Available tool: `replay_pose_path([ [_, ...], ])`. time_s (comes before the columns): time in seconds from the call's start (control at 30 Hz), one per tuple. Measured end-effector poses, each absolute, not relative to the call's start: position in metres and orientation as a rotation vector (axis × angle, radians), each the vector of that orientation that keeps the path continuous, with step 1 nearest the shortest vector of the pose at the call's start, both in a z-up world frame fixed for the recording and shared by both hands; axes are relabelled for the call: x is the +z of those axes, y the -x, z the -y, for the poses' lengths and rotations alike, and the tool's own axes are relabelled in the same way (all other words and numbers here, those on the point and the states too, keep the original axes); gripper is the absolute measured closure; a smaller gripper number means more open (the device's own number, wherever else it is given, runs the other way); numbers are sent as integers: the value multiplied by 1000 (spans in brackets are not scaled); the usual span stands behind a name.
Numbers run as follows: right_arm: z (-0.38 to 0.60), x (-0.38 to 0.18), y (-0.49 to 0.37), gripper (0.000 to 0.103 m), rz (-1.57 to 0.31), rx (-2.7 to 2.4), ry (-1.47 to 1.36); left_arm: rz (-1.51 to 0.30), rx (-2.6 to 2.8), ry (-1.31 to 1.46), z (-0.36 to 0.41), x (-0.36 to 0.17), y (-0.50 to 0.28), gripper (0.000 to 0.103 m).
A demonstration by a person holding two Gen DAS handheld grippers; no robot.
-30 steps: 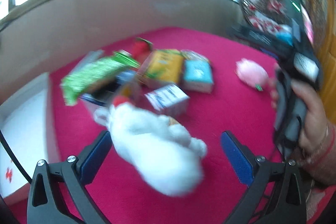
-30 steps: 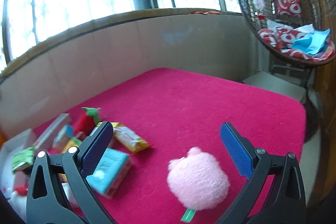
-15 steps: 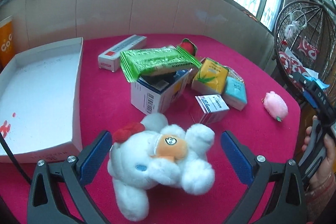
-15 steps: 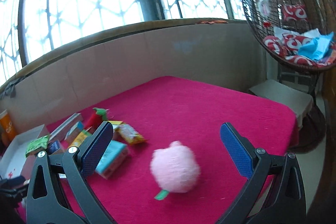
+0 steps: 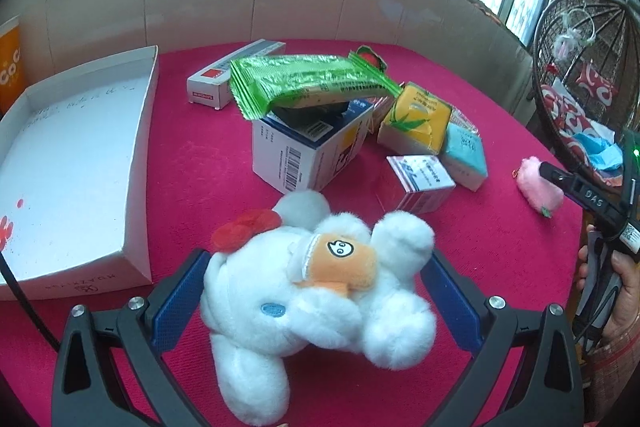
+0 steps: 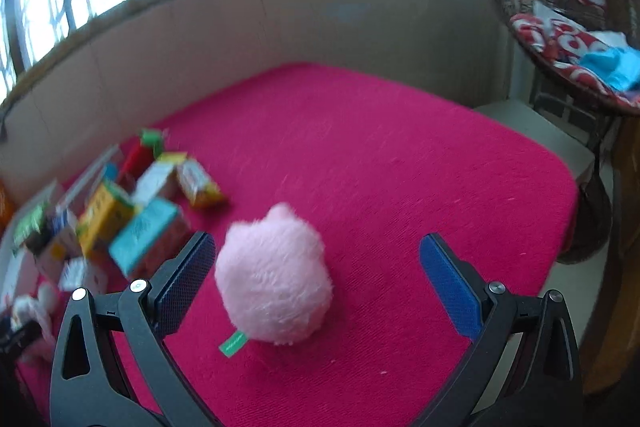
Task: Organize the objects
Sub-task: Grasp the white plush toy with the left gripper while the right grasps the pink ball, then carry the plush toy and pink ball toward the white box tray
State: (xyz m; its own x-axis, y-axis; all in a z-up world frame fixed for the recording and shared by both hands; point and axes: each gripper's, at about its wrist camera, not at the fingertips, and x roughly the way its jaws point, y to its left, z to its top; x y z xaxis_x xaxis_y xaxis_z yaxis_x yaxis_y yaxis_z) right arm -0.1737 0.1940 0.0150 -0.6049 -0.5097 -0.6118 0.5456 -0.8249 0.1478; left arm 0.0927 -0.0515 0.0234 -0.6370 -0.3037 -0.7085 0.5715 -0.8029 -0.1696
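1. The left claw [image 5: 316,301] is spread wide around a white plush toy [image 5: 316,303] lying on the red tabletop [image 5: 200,163]; whether its pads touch the plush is unclear.
2. Only the left view shows the white tray [image 5: 80,163] left of that claw and boxes beyond it.
3. The right claw [image 6: 316,281] is spread, with a pink plush ball [image 6: 274,275] between its fingers, nearer the left one.

We are counting two plush toys: one white plush [image 5: 316,303] and one pink plush [image 6: 276,275]. We are seeing one white tray [image 5: 72,163], one green snack packet [image 5: 312,83], and about five small boxes [image 5: 420,183] clustered mid-frame; the pile is hiding any others.
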Motion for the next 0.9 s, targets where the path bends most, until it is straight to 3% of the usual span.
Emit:
replay_pose_path([
  [0.27, -169, 4, 170, 4, -277, -2361, -952, -527, -2400, -975, 52, 17, -87, 7],
  [0.4, -168, -3, 169, 33, -310, -2336, -968, -521, -2402, -974, 52, 18, -88, 12],
  [0.5, -165, -4, 162, 47, -357, -2331, -921, -515, -2410, -972, 49, 18, -87, 16],
  [0.9, -165, -7, 159, 51, -346, -2312, -879, -440, -2417, -938, 42, 23, -87, 19],
])
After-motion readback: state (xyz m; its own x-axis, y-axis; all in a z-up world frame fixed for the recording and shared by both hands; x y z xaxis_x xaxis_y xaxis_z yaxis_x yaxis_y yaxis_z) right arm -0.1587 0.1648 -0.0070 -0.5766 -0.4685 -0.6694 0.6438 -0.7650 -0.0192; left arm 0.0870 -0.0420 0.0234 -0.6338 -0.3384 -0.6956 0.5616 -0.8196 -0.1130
